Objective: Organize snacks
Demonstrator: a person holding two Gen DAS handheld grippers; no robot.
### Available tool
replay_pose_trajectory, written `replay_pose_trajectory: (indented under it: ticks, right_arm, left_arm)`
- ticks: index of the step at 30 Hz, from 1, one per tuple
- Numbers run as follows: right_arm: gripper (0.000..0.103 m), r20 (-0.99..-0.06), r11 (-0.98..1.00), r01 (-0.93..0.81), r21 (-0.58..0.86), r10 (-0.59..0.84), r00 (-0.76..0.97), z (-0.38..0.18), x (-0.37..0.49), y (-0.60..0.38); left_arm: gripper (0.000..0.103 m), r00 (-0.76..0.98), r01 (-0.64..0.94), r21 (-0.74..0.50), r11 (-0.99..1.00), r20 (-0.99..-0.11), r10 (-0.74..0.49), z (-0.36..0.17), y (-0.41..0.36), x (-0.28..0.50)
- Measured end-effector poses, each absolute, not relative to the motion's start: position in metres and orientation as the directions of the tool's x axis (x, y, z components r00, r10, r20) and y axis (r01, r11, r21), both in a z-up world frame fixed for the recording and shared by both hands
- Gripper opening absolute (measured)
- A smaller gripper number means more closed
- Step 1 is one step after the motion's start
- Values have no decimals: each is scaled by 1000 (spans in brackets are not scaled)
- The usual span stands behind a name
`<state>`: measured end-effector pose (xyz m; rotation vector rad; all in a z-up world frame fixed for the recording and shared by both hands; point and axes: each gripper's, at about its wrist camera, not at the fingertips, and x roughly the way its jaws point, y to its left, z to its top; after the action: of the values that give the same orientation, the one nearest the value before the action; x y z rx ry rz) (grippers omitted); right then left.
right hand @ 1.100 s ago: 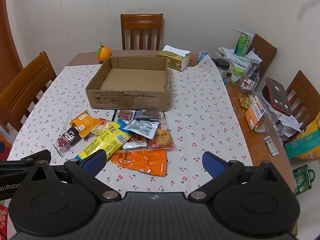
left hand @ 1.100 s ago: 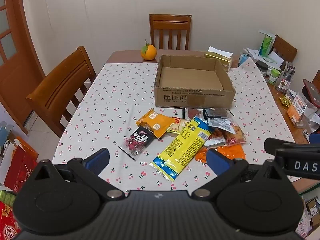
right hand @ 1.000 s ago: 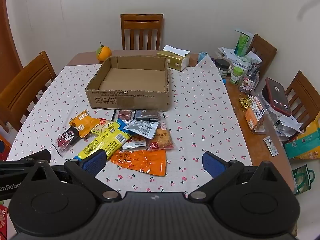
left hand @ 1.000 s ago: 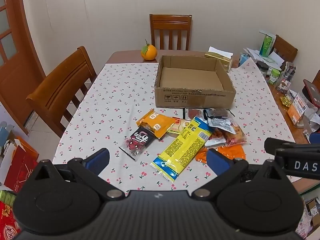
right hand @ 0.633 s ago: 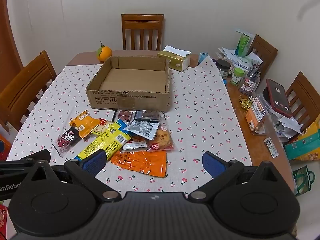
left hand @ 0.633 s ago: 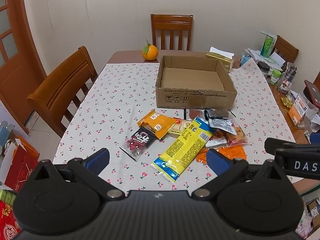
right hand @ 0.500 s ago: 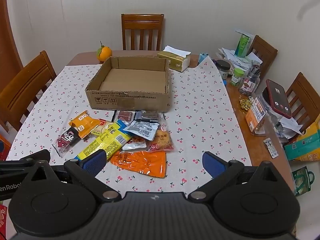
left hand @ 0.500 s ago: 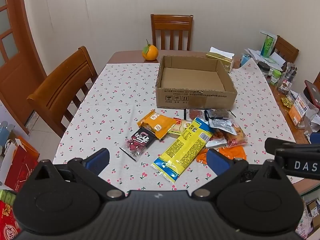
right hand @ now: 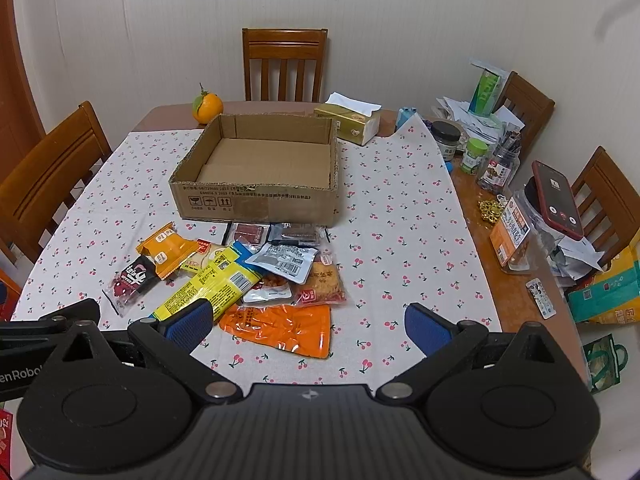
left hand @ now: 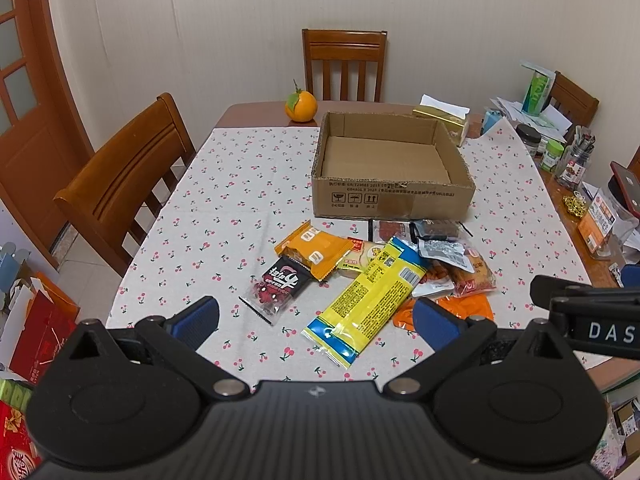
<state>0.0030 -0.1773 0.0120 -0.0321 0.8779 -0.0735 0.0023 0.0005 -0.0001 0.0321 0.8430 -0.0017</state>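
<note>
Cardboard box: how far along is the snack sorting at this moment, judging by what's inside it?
Nothing looks done: the cardboard box is empty. Nothing is in hand either; the left tongs and right tongs are both open, hovering short of the pile. All is left: the yellow packet, orange pouch, dark red packet and the other snacks lie on the tablecloth in front of the box.

Open cardboard box (left hand: 392, 196), nothing inside, upright on the cherry-print cloth. Snack pile lies flat just in front of it: long yellow pack (left hand: 366, 300) diagonal on top, orange packet (left hand: 316, 249) and dark red packet (left hand: 278, 286) to its left, flat orange pouch (right hand: 280, 326) nearest, silver pouch (right hand: 286, 262) mid-pile.
</note>
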Motion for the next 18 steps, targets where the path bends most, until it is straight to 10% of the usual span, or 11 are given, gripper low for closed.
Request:
replay_pose_trajectory:
  ticks: [18]
  right_arm:
    - [103,-767,997,47,-59,-76,637,12,5,-178]
  left_arm:
    - [102,666,4,40,999,-746,27,-1,-2,4]
